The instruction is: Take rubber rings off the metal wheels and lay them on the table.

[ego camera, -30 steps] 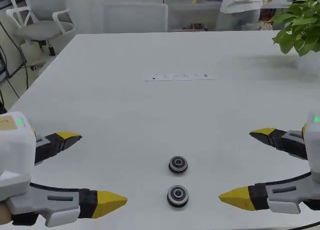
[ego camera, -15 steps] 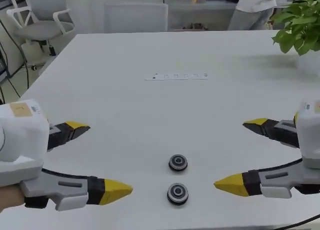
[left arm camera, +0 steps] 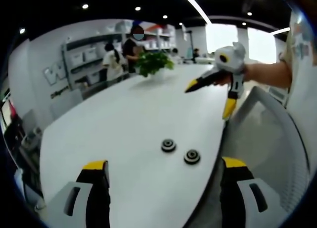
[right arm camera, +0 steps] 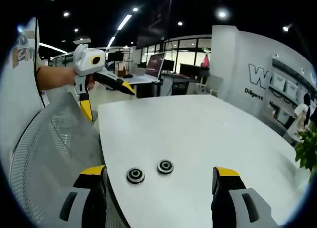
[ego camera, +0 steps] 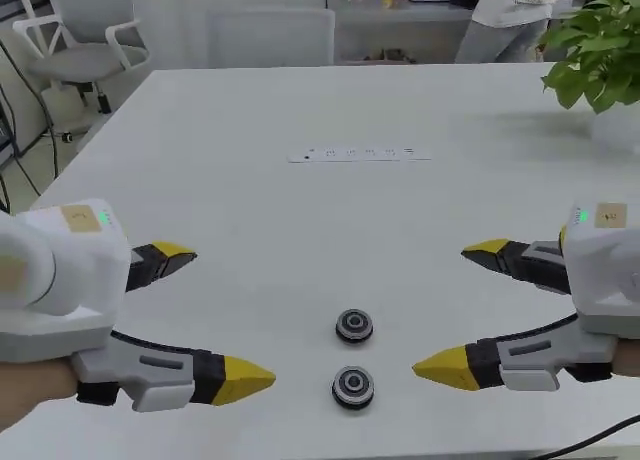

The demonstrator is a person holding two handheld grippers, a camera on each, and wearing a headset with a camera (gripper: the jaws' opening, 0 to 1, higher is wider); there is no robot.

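Two small metal wheels with black rubber rings lie flat on the white table near its front edge: the farther wheel (ego camera: 354, 326) (left arm camera: 168, 145) (right arm camera: 165, 166) and the nearer wheel (ego camera: 353, 385) (left arm camera: 191, 156) (right arm camera: 135, 175). My left gripper (ego camera: 210, 316) (right arm camera: 108, 96) stands open to the left of them, yellow tips wide apart. To their right my right gripper (ego camera: 460, 308) (left arm camera: 209, 98) is open too. Neither touches a wheel, and nothing is between the jaws.
A white power strip (ego camera: 360, 154) lies in the middle of the table (ego camera: 300, 210). A potted plant (ego camera: 595, 50) stands at the far right corner. An office chair (ego camera: 85, 40) and a standing person (ego camera: 505, 15) are beyond the far edge.
Both grippers have moved inward toward the wheels, each still open. The wheels have not moved.
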